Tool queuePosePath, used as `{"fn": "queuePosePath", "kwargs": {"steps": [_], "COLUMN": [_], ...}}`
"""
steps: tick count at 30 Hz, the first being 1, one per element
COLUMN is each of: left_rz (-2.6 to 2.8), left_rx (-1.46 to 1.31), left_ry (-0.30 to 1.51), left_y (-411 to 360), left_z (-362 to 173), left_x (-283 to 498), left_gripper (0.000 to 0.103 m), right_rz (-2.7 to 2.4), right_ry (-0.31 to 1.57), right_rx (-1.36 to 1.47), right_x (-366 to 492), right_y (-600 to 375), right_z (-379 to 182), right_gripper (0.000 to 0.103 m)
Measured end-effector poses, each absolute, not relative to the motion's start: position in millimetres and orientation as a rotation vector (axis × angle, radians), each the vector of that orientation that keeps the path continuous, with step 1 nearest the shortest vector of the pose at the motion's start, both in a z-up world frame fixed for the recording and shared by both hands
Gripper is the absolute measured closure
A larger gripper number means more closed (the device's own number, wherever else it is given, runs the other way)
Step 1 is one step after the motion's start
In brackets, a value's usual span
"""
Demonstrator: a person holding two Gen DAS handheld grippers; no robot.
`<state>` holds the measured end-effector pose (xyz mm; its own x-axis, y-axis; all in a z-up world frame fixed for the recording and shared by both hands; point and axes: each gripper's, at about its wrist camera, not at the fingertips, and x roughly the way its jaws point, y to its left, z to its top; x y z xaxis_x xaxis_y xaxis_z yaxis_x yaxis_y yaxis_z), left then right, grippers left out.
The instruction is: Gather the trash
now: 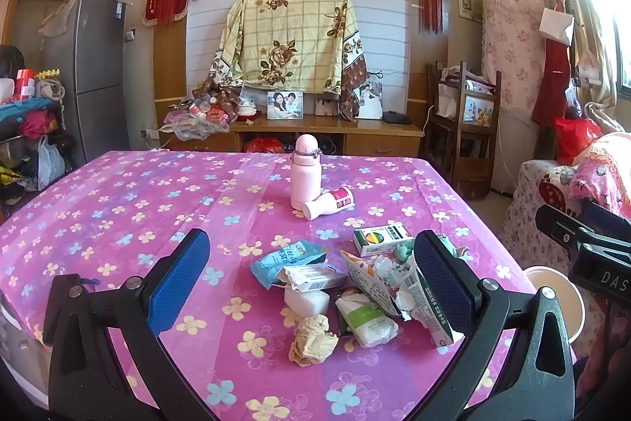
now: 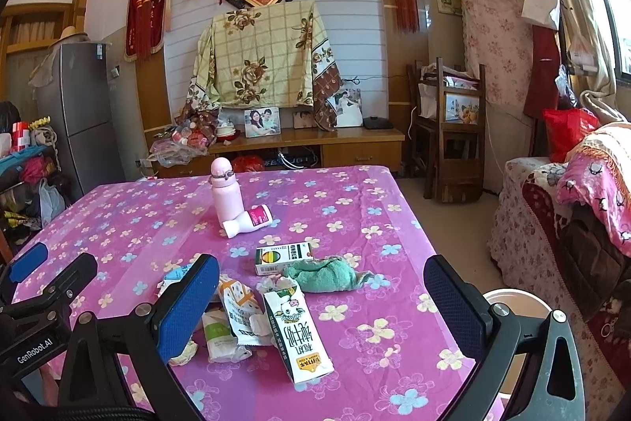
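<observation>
2 grippers hovered with fingers spread wide and empty over the trash pile, so nothing looked collected yet and the step in hand seemed to be choosing a first piece. between the right gripper (image 2: 321, 306) fingers lay the milk carton (image 2: 297, 332), flat on the table (image 2: 118, 208), long axis running away from the fingers, printed end nearest. the left gripper (image 1: 311, 277) framed a crumpled paper ball (image 1: 313, 340); next likely a descent and closing across the carton's narrow width, then a carry to the bin (image 2: 512, 298) beyond the right finger.
</observation>
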<state>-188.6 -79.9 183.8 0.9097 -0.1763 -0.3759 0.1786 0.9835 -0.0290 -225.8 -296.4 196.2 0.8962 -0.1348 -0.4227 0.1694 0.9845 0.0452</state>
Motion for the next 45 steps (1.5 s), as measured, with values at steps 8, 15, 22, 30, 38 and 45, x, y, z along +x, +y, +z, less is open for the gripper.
{"fn": "queuePosePath", "kwargs": {"steps": [8,15,22,30,38,45], "left_rz": [-0.183,-0.183,-0.183,-0.182,-0.181,-0.182], "left_rx": [0.004,0.005,0.006,0.003,0.003,0.002], "left_ry": [0.388,0.39,0.388,0.39,0.39,0.39], "left_y": [-80.0,-80.7,-80.1,-79.3,-78.8,-77.4], "left_z": [183.0,180.6,180.9,180.3,179.5,179.7], "left_x": [-189.8,-191.6,-191.5,-191.1,-191.0,-191.0], "left_gripper": [0.0,0.0,0.0,0.0,0.0,0.0], "right_rz": [-0.159,-0.162,-0.164,-0.164,-0.167,-0.169], "right_ry": [0.431,0.431,0.437,0.443,0.445,0.453], "right_rx": [0.084,0.087,0.093,0.1,0.102,0.115], "right_x": [-224.8,-224.9,-226.4,-227.0,-228.3,-227.3], "right_y": [-296.9,-297.8,-300.5,-303.4,-305.3,-311.2], "right_z": [195.4,195.0,193.0,191.5,190.7,189.1], "right_gripper": [0.0,0.0,0.0,0.0,0.0,0.0]}}
